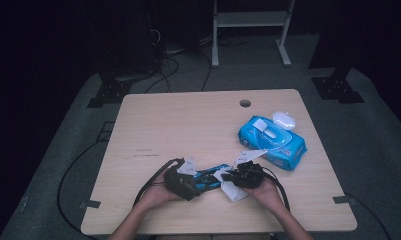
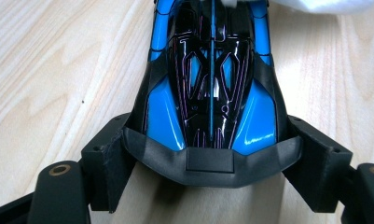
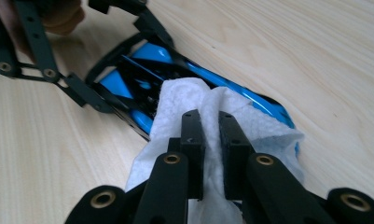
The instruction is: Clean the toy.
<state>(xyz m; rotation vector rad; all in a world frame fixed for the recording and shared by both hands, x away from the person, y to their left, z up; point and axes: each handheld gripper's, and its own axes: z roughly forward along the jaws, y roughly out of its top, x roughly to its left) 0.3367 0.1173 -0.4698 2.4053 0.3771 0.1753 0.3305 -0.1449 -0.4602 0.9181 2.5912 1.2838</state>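
Observation:
A blue and black toy car (image 1: 211,177) lies lengthwise on the wooden table (image 1: 188,125) near its front edge. My left gripper (image 1: 194,182) is shut on one end of the car (image 2: 211,93), with a jaw pressed against each flank. My right gripper (image 1: 232,178) is shut on a folded white wipe (image 3: 184,98) and holds it down on the car's other end (image 3: 147,60). In the right gripper view, one of the left gripper's fingers (image 3: 86,93) clasps the car's far end. The wipe (image 1: 234,191) hangs over the car toward the front edge.
A blue pack of wet wipes (image 1: 273,141) lies to the right, its white lid flipped open. The table has a cable hole (image 1: 245,103) near its back edge. Beyond the table stand a white metal frame (image 1: 250,20) and floor cables (image 1: 163,70).

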